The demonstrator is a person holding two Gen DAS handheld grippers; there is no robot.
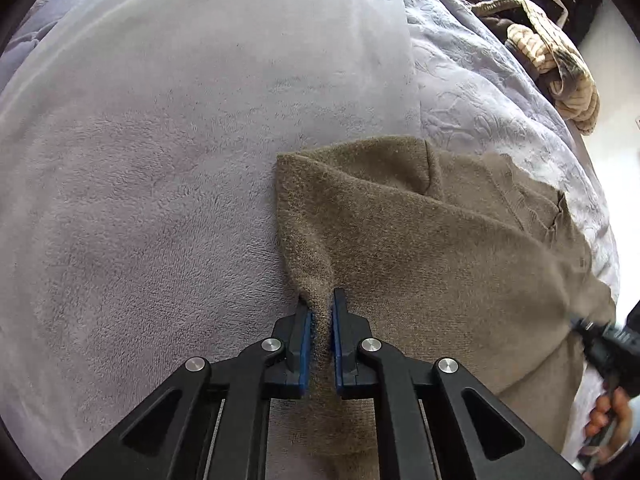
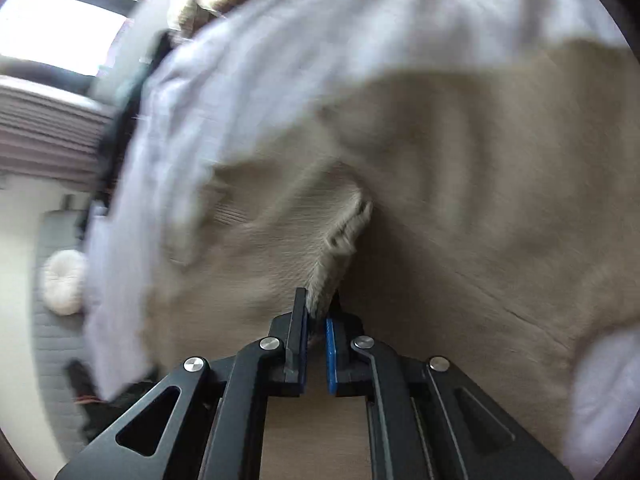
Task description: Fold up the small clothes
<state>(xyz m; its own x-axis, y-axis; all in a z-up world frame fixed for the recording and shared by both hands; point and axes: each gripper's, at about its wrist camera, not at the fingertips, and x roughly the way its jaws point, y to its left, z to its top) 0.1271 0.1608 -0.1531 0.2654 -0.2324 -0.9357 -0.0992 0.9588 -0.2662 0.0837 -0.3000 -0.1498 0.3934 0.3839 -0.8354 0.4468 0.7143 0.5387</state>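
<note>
Lavender fleece blanket (image 1: 140, 200); brown garment (image 1: 460, 248) lies at its right edge. Left gripper (image 1: 322, 312) and right gripper (image 2: 318, 312) each pinch garment fabric. Lift both evenly, keeping the edge taut.

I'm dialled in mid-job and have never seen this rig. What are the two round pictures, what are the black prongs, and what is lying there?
There is no robot arm: a person holds a two-finger gripper in each hand, each with a fisheye camera looking along its fingers. One picture is from the left gripper, the other from the right gripper. Both are shut on folds of the brown knit garment, which lies on a lilac fleece blanket over a patterned bedspread. A striped garment lies at the far edge. The right view is blurred.
</note>
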